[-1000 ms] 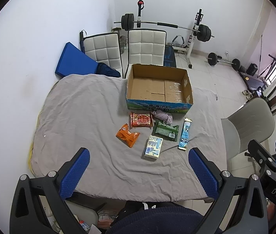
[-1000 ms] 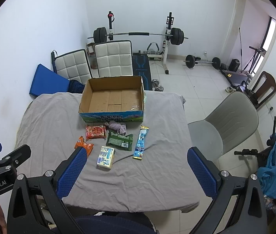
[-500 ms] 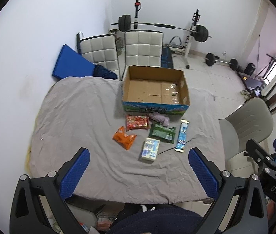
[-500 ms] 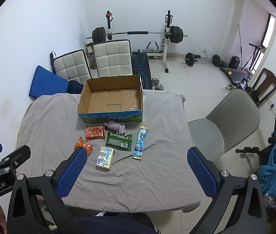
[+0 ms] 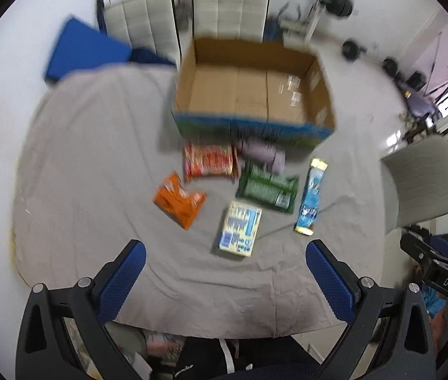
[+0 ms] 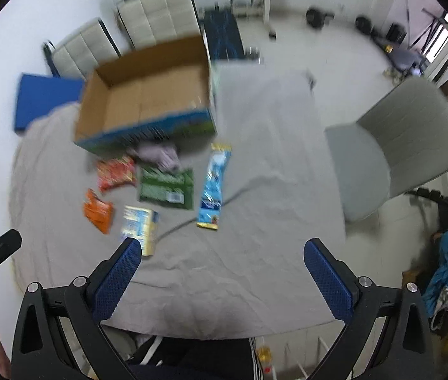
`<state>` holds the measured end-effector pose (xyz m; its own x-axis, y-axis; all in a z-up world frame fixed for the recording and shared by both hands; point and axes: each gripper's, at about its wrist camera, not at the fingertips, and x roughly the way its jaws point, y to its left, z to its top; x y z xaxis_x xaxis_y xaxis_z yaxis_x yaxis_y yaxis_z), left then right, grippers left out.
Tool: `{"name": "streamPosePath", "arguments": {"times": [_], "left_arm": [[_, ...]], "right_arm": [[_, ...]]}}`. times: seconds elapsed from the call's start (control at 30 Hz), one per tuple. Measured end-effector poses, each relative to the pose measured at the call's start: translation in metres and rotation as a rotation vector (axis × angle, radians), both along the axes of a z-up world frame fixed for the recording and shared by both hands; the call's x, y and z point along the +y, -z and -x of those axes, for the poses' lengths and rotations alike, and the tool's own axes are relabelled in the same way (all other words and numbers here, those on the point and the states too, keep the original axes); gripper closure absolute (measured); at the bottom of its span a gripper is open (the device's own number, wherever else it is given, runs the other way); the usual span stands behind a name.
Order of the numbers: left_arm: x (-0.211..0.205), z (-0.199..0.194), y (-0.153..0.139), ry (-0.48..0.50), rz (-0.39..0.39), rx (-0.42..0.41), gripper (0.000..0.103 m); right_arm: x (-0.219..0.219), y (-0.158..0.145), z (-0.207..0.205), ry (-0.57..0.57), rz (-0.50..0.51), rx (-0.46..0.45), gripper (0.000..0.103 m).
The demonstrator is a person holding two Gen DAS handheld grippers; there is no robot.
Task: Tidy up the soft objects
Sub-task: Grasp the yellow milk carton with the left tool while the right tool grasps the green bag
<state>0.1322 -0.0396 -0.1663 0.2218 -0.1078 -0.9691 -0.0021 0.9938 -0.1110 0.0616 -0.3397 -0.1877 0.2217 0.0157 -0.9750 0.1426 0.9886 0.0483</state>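
Both splayed, empty claws, left (image 5: 225, 280) and right (image 6: 220, 274), now nearer the snack packets (image 5: 239, 186), none between the pads.

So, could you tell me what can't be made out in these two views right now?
- Print on every packet, e.g. the green packet, in both views: motion blur.
- The purple soft item: blurred, tucked against the cardboard box.
- The table front edge, left wrist view: partly hidden behind the left gripper.

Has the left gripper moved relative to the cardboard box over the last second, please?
Yes. The left gripper has moved forward and down toward the table; the cardboard box now looms larger in its view.
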Motion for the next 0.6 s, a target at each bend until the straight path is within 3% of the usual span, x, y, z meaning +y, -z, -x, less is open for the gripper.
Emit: {"name": "streamPosePath", "arguments": {"times": [0.17, 0.23, 0.43, 0.5, 0.53, 0.6], "left_arm": [[-0.022, -0.03, 0.091, 0.039, -0.021, 0.126, 0.002], [-0.034, -0.034, 0.127, 0.061, -0.037, 0.189, 0.007], [-0.053, -0.047, 0.22, 0.102, -0.069, 0.343, 0.008], [-0.058, -0.047, 0.238, 0.117, -0.083, 0.37, 0.024], [-0.058, -0.045, 0.248, 0.118, -0.079, 0.389, 0.039], [-0.052, -0.04, 0.254, 0.081, -0.056, 0.386, 0.04]], "right_arm": [[-0.006, 0.088, -0.04, -0.028, -0.018, 0.106, 0.0], [0.003, 0.109, -0.056, -0.076, -0.032, 0.118, 0.0], [0.042, 0.153, -0.109, -0.296, 0.033, 0.144, 0.0], [0.056, 0.161, -0.121, -0.38, 0.055, 0.153, 0.0], [0.063, 0.165, -0.125, -0.426, 0.069, 0.154, 0.0], [0.079, 0.172, -0.128, -0.521, 0.098, 0.159, 0.0]]}}
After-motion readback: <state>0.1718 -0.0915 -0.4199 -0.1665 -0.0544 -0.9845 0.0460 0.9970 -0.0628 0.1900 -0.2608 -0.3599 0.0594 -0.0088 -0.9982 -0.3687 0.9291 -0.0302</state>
